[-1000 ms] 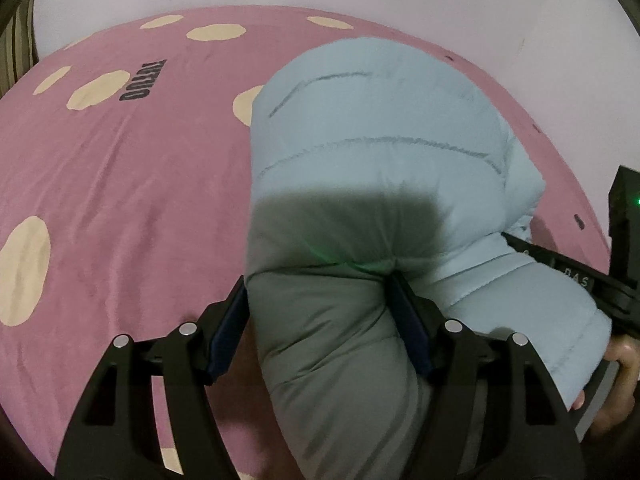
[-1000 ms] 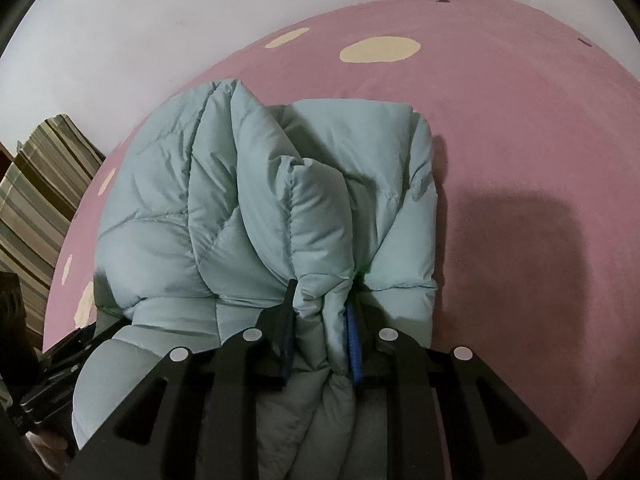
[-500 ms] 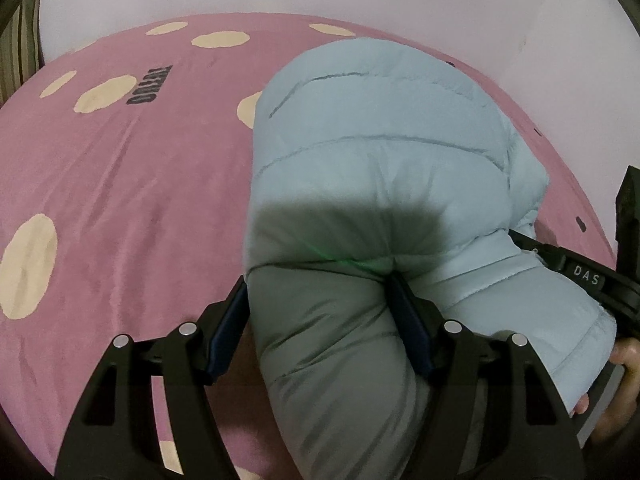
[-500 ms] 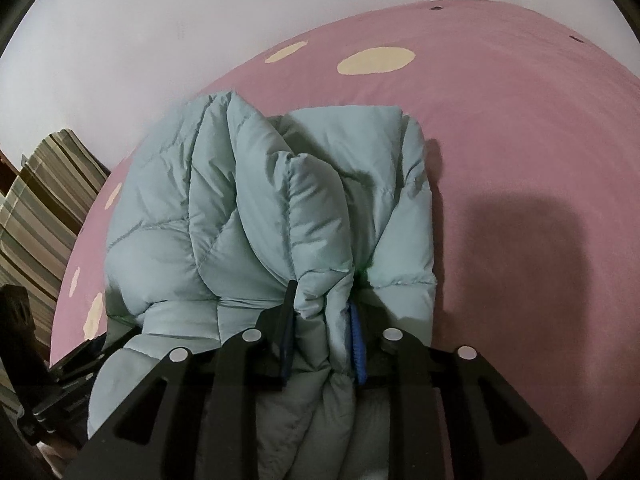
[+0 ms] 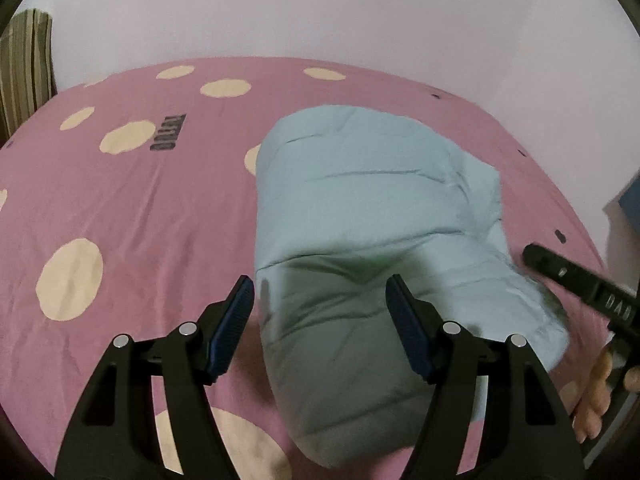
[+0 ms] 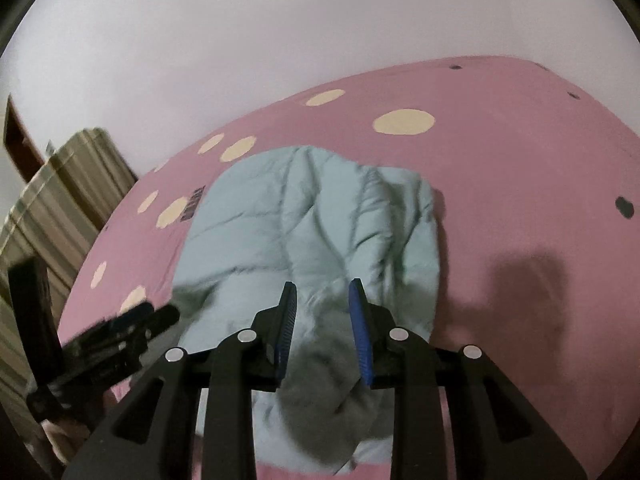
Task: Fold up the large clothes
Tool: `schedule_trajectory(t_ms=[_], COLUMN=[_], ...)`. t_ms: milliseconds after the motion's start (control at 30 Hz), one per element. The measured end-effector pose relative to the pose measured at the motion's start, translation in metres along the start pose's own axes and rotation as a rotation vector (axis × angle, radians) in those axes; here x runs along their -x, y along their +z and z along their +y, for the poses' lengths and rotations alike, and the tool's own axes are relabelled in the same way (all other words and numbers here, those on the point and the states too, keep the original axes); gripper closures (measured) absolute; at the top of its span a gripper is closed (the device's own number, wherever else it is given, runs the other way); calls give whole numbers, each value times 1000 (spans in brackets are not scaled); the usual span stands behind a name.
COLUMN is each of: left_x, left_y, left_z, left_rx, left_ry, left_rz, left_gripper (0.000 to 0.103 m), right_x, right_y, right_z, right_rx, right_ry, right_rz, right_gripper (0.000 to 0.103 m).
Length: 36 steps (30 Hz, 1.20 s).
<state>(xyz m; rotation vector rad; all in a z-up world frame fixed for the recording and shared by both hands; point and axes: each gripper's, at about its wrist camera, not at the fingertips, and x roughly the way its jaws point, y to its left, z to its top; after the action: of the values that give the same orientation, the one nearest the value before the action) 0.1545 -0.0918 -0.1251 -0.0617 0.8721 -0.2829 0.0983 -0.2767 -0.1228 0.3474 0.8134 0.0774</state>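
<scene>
Closest to the left wrist camera, the left gripper point(image 5: 320, 300) has its jaws spread wide, the blue pads point(image 5: 234, 326) standing off either side of the puffy jacket point(image 5: 372, 208) with nothing pinched between them. The near end of the jacket sits in shadow right under the fingers. Off to the right in that view you can see the right gripper point(image 5: 580, 280) poking in as a black bar near the jacket's edge, with a bit of the person's hand point(image 5: 596, 396) below it.

From the right wrist camera, the right gripper point(image 6: 322, 320) is partly parted too, a narrowish gap, and it looks lifted above the jacket point(image 6: 312, 220) rather than gripping it. I can't be totally sure the fabric isn't brushing the pads, it's a bit blurry.

The jacket itself is a light blue quilted one, lying in a folded bundle on the pink bedspread point(image 5: 132, 208) with cream dots. Past it there's dark lettering point(image 5: 168, 138) printed on the spread, then a striped cushion point(image 6: 60, 200) at the bed's left side, and the plain wall point(image 5: 320, 12) behind.
</scene>
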Motion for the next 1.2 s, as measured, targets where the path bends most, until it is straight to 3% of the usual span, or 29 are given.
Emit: schedule_trajectory(t_ms=[233, 433, 633, 700, 800, 933, 1033, 1200], left_x=[-29, -55, -36, -23, -3, -13, -41, -85], left_y=[-17, -27, -20, -13, 7, 43, 64, 66], left_z=[-10, -8, -4, -1, 6, 13, 14, 7], left_rx=[-45, -67, -55, -44, -49, -43, -39, -71], left_ry=[21, 33, 7, 2, 4, -9, -40, -16], left_rz=[76, 110, 96, 74, -10, -44, 5, 106], left_gripper=[34, 32, 35, 36, 36, 36, 36, 35], right_x=[-42, -63, -54, -40, -13, -15, -43, -92], right_y=[-27, -35, -32, -27, -4, 38, 58, 59], right_z=[-3, -11, -7, -7, -4, -2, -9, -21], right_rx=[29, 31, 29, 16, 20, 47, 40, 35], right_ry=[-47, -43, -37, -34, -17, -34, -43, -87], right_rz=[109, 114, 100, 99, 17, -55, -33, 57], right_gripper=[75, 75, 74, 74, 73, 73, 73, 74])
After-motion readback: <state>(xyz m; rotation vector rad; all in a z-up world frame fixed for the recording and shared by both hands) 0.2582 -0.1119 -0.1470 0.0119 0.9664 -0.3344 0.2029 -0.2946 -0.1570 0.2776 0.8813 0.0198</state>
